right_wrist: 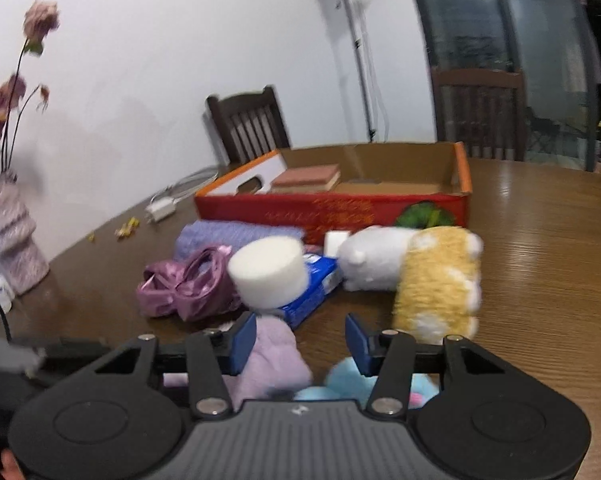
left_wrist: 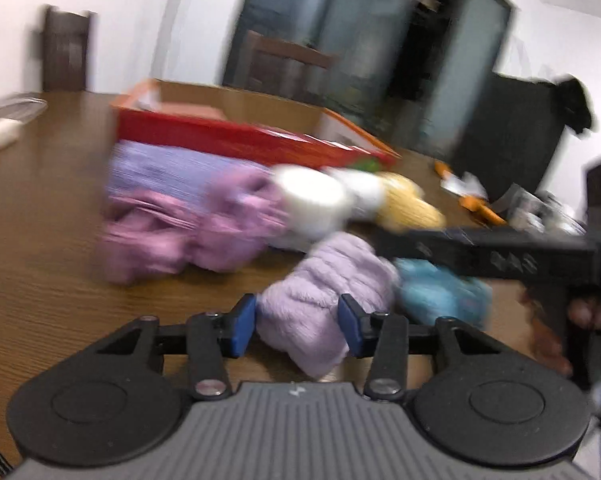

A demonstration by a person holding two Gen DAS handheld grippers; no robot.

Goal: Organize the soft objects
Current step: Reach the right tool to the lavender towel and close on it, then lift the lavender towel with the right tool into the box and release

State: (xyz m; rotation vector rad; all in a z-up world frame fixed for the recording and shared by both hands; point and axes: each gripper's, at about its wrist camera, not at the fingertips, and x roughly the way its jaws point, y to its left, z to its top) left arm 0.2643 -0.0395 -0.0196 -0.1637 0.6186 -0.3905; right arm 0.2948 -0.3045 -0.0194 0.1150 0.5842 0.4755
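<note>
Several soft items lie outside open red cardboard box (right_wrist: 332, 210), nearly empty. Left gripper (left_wrist: 298, 326) pinches fluffy lilac plush (left_wrist: 320, 304); right gripper (right_wrist: 300, 342) grip unclear.

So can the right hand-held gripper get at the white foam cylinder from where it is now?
Probably not directly. The fluffy lilac plush and light blue plush lie right at the right hand-held gripper, and the white foam cylinder sits beyond them on a blue packet.

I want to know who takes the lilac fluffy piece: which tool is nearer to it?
Left. The left tool has the lilac fluffy piece between its pads. The right tool sits beside it, over the blue plush, with the piece at its left pad.
</note>
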